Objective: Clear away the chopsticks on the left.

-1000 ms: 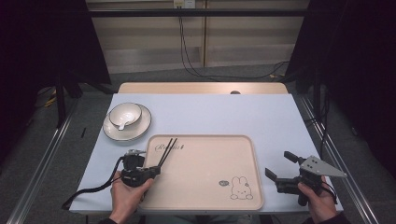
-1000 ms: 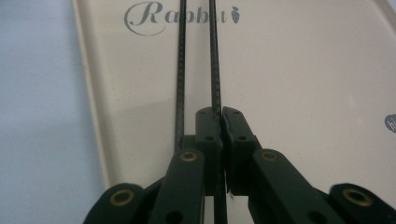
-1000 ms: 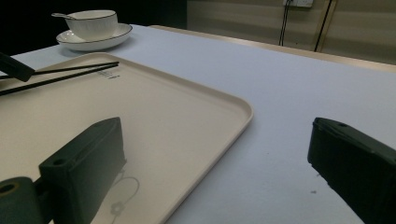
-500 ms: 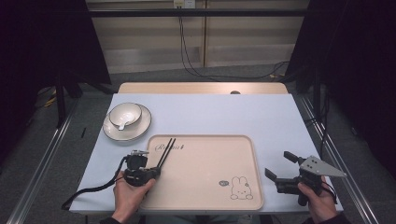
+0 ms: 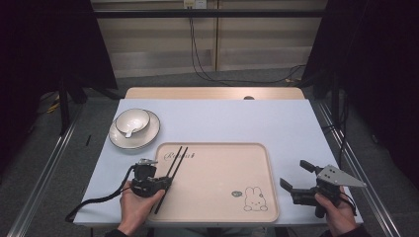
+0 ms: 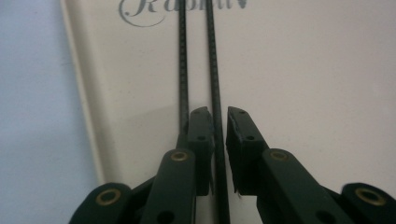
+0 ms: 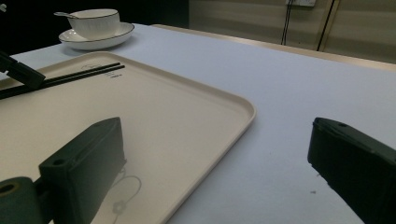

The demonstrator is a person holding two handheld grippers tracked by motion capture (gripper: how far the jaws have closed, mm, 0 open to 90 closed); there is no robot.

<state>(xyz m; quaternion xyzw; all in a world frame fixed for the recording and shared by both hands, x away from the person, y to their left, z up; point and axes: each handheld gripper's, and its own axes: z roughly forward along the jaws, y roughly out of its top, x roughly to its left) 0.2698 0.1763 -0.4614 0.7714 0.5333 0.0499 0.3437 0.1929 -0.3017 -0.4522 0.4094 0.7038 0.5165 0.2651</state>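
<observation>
A pair of black chopsticks lies along the left side of the cream tray. My left gripper sits low over their near ends. In the left gripper view one chopstick runs between the jaws of the left gripper, and the other chopstick lies just outside the left jaw. The jaws have just been opening, and a thin gap shows beside the stick. My right gripper is open off the tray's right edge, with only the tray edge and tablecloth between its jaws in the right gripper view.
A white bowl with a spoon in it stands on a plate at the back left of the pale blue table. The tray carries a rabbit print near its front right corner.
</observation>
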